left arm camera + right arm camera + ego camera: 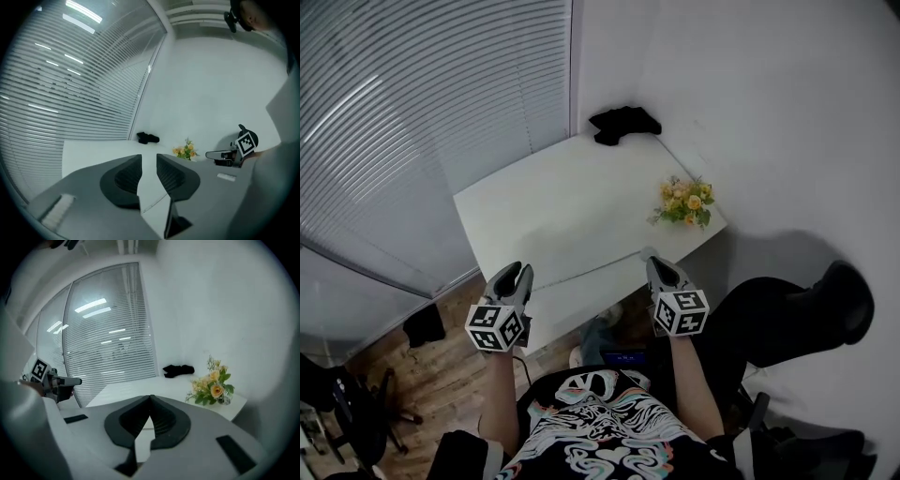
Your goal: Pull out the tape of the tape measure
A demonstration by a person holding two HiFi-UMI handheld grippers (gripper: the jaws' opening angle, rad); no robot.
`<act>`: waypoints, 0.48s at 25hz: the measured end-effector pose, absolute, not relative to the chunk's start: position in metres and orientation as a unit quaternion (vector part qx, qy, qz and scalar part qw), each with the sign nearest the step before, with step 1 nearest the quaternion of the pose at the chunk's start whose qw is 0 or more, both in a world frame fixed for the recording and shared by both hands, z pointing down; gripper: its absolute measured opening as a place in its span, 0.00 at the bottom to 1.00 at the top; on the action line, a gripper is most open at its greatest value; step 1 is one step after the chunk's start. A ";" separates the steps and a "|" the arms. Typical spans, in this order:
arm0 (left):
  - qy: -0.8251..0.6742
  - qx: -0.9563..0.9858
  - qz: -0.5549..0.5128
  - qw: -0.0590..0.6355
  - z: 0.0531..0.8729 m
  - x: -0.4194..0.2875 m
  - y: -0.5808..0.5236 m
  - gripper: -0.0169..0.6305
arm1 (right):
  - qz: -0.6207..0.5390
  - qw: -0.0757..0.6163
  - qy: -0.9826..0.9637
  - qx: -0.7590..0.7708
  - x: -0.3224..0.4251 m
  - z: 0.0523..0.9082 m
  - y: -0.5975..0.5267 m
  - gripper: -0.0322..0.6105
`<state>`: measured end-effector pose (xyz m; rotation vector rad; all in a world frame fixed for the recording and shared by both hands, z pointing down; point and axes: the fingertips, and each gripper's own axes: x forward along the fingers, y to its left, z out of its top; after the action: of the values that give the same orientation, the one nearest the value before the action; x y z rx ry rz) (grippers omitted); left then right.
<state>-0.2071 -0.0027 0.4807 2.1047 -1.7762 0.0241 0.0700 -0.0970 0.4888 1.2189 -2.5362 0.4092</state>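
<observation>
I hold both grippers side by side over the near edge of a white table point(572, 206). My left gripper point(517, 272) point(148, 157) is open, with a clear gap between its jaws and only the table showing through. The jaws of my right gripper point(654, 264) point(151, 398) meet at the tips, shut on nothing. Each gripper view shows the other gripper off to the side: the right gripper point(229, 154) and the left gripper point(56, 380). I cannot make out a tape measure. A small black thing point(623, 123) point(147, 138) point(178, 370) lies at the table's far end.
A small bunch of yellow flowers point(684, 202) point(185, 151) point(212, 387) stands at the table's right edge. Window blinds point(412, 122) run along the left and a white wall point(769, 94) stands behind and to the right. A dark bulky thing point(806, 309) sits at my right, over wooden floor point(441, 375).
</observation>
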 end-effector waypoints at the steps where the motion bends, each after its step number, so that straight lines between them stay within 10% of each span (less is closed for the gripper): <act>1: -0.636 0.750 0.003 0.184 0.472 -0.208 -0.004 0.18 | 0.132 0.137 -0.882 0.432 0.070 0.479 -0.097 0.05; 12: -0.657 0.748 0.016 0.096 0.417 -0.207 -0.005 0.07 | 0.054 0.095 -0.883 0.456 0.065 0.420 -0.086 0.05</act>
<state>-0.2071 -0.0052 0.4172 2.2147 -1.9456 0.0475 0.0649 -0.0863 0.4198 1.3515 -2.6193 0.1616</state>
